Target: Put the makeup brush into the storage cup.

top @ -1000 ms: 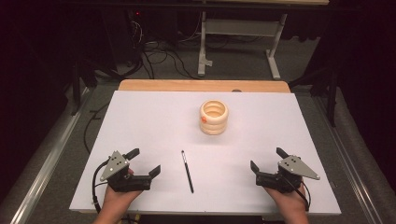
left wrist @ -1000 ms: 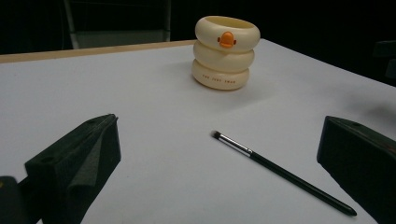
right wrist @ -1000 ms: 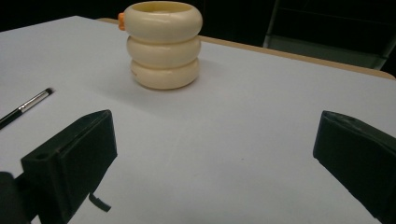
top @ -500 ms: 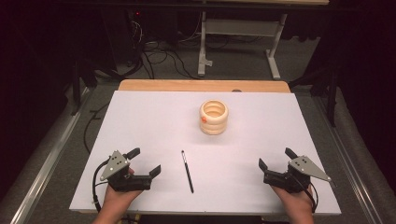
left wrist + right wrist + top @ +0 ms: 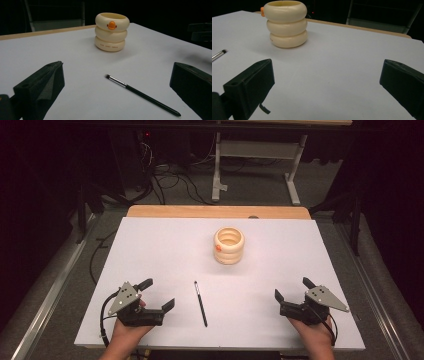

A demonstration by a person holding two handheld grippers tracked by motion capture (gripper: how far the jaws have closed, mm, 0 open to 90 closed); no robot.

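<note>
A cream cup shaped like stacked rings (image 5: 229,246) (image 5: 112,31) (image 5: 286,23), with an orange mark on its side, stands upright in the middle of the white table (image 5: 165,245). A thin black brush (image 5: 200,303) (image 5: 141,94) lies flat near the front edge, its bristle end pointing away; its metal tip (image 5: 219,55) shows at the left of the right gripper view. My left gripper (image 5: 157,293) rests open at the front left, just left of the brush. My right gripper (image 5: 294,288) rests open at the front right. Both are empty.
A wooden board edge (image 5: 215,212) runs along the table's far side. Beyond it on the dark floor stand a metal frame's legs (image 5: 255,165) and loose cables (image 5: 170,175). A rail (image 5: 50,290) runs along the left side.
My right gripper has shifted to the right and slightly nearer the front edge. The left gripper, the brush and the cup have stayed in place.
</note>
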